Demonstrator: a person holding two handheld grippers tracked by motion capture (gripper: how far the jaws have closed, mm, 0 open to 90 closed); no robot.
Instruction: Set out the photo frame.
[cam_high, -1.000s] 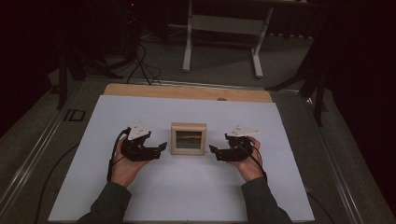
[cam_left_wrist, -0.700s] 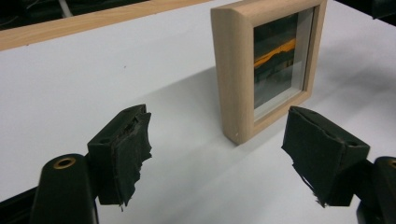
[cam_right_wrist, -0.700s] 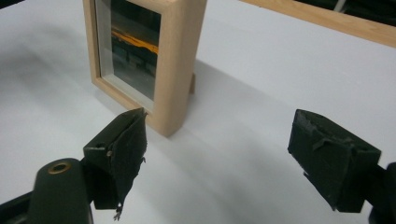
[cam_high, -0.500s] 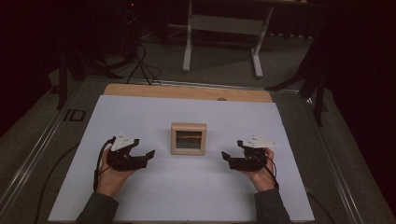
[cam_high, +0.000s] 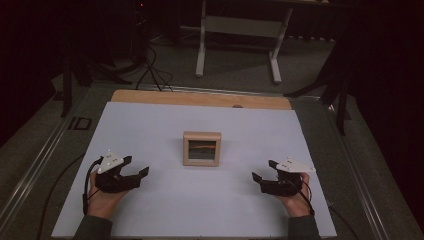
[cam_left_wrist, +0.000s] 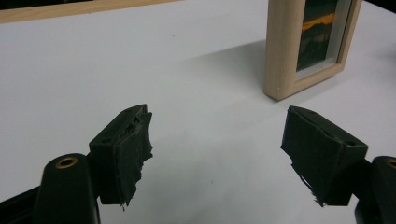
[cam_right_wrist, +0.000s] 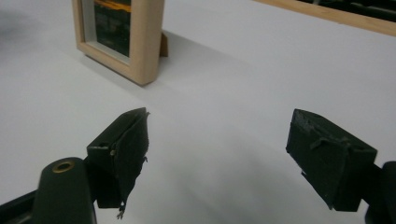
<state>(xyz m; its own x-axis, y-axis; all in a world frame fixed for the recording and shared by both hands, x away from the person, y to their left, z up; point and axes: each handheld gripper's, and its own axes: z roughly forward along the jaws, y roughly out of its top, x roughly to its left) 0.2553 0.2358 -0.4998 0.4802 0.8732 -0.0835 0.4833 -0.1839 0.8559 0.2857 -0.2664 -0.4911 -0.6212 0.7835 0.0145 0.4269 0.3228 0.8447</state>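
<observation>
Picture frame (cam_high: 201, 148) stands untouched; left gripper (cam_high: 141, 177) and right gripper (cam_high: 258, 179), jaws apart, have withdrawn farther outward

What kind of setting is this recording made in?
Probably a lab or studio set up for recording, not a home: a table under a plain white sheet, black surroundings, loose cables on a grey floor, and a lone wooden picture frame as a prop.

One wooden picture frame (cam_high: 201, 148), two grippers, left gripper (cam_high: 140, 176), right gripper (cam_high: 262, 179), one table (cam_high: 150, 125)
</observation>
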